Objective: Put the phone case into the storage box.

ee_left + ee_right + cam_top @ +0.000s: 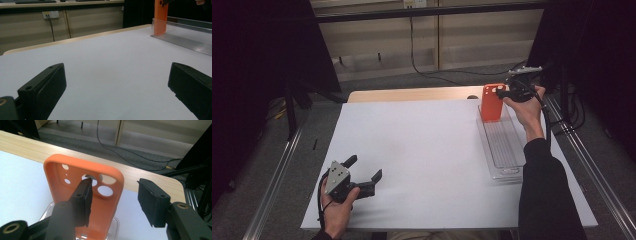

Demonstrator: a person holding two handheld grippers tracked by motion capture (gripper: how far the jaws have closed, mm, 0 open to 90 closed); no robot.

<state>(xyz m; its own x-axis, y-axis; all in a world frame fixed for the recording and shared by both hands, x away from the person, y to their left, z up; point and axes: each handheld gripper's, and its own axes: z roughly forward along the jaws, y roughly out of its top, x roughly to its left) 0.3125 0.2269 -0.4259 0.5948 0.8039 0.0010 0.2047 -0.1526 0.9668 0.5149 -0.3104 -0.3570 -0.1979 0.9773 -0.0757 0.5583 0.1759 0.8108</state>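
The orange phone case stands upright in the clear tray, between the right gripper's half-open, non-gripping jaws: release step. Next, withdraw without tipping it. Left gripper idles open, empty.

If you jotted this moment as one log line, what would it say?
orange phone case: upright at clear tray far end | right gripper: open, case edge between jaws, not pinched | left gripper: open, idle over table

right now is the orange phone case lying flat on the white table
No, the orange phone case stands upright at the far end of the clear plastic tray.
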